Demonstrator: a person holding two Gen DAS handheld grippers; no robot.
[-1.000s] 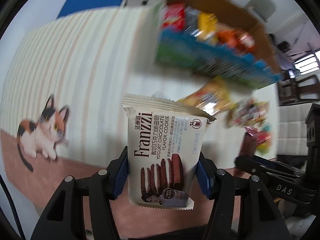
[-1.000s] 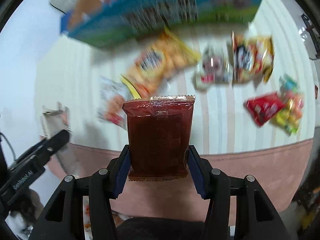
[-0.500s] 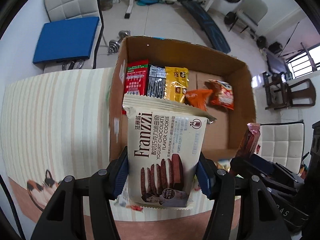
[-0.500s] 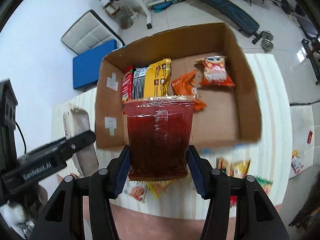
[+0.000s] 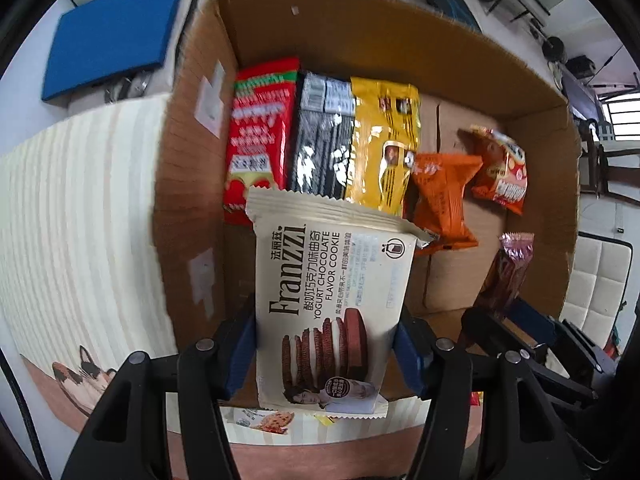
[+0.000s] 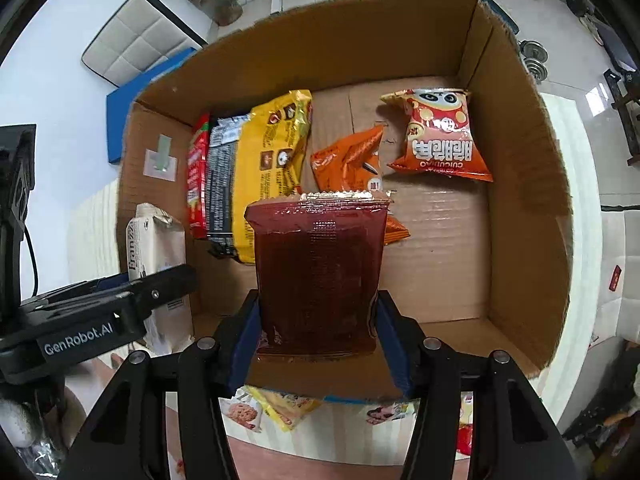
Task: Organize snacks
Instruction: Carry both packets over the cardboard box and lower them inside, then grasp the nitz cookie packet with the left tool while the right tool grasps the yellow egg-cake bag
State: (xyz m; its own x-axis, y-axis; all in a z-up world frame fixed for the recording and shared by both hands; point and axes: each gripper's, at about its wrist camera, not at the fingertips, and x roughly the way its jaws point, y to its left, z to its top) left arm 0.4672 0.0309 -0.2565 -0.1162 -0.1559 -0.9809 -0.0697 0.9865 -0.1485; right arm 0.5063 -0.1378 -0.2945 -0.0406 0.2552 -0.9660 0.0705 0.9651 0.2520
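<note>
Left hand-held gripper (image 5: pixel 326 344) clenched on cookie pack (image 5: pixel 332 300), lower centre of left view, held w/ top seal pointing fwd over cardboard box (image 5: pixel 400 36). Right hand-held gripper (image 6: pixel 316 332) grasping dark red pouch (image 6: pixel 316 276), centre frame, likewise over the box. Row of packs (image 5: pixel 320 136) stands on edge at box's left wall, prob. to save room; two orange bags (image 6: pixel 400 148) lie loose at right. Both carried items likely join the row. More snacks sit on striped surface (image 5: pixel 80 208).

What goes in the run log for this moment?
left gripper: holds Franzzi cookie pack | right gripper: holds dark red packet | both over cardboard box
</note>
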